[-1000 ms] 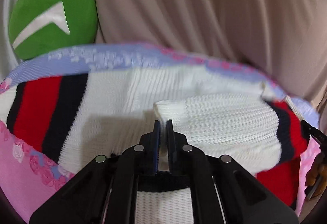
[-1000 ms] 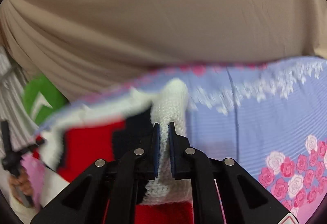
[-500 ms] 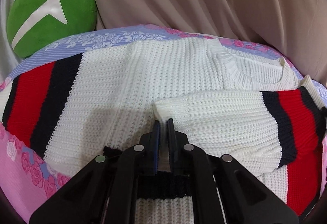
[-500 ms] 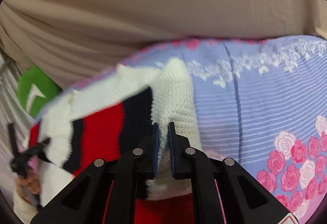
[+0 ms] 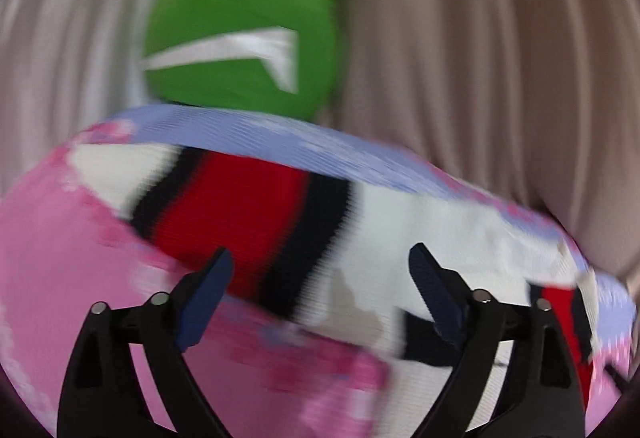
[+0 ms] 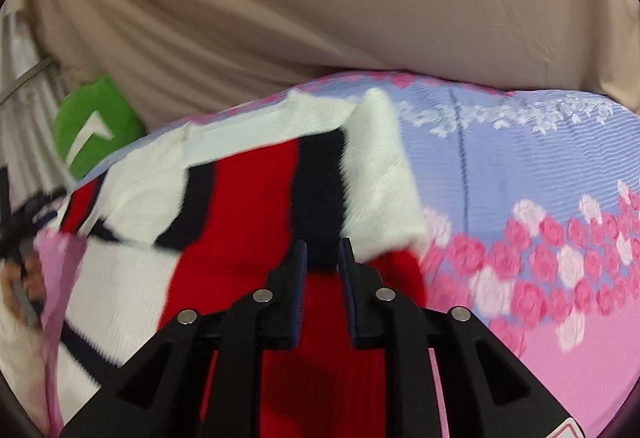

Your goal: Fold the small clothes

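Two tools hover over our striped sweater (image 6: 248, 206) on the bed (image 6: 520, 166). Left tool (image 5: 320, 278) is spreading wide, gripping nothing; right tool (image 6: 322, 258) is parting, its pads clear of the sleeve.

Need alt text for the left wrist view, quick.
The left gripper hangs with jaws opening, nothing between them, above a white sweater with red and navy stripes on a pink and blue floral bedspread. A green cushion sits behind; the image is motion-blurred.
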